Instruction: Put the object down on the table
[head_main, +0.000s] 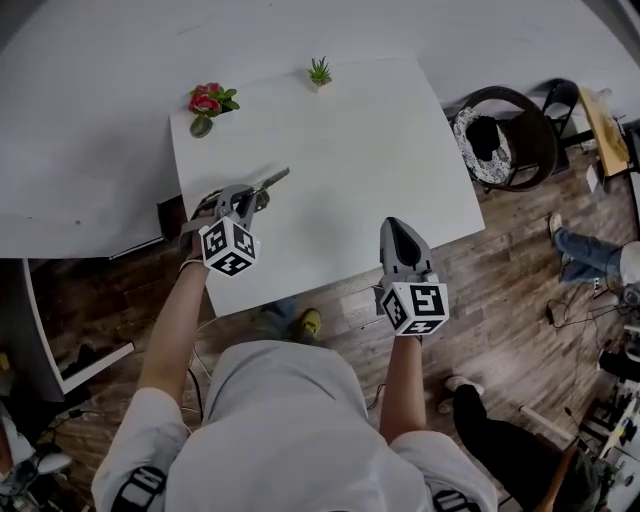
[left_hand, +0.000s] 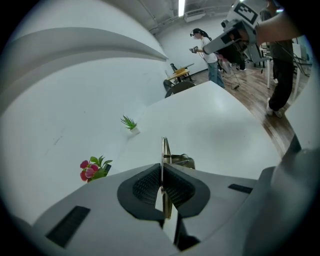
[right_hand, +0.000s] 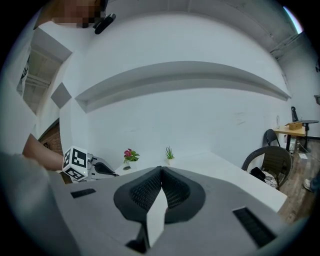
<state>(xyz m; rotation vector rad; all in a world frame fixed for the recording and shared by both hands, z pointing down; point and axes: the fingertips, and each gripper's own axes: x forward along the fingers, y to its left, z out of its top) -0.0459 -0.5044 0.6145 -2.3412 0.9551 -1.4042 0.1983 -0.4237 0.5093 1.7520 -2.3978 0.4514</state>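
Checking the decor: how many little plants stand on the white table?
2: a red-flowered plant at the far left corner, and a spiky green plant further right along the far edge. None looks hidden.

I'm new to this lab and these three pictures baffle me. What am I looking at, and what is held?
No robot here: a person holds a two-jaw gripper in each hand. One picture looks down from a head camera; the other two come from cameras on the grippers. The left gripper is shut on a thin metal piece over the white table. The right gripper is shut and empty. On the table stand red flowers and a small green plant.
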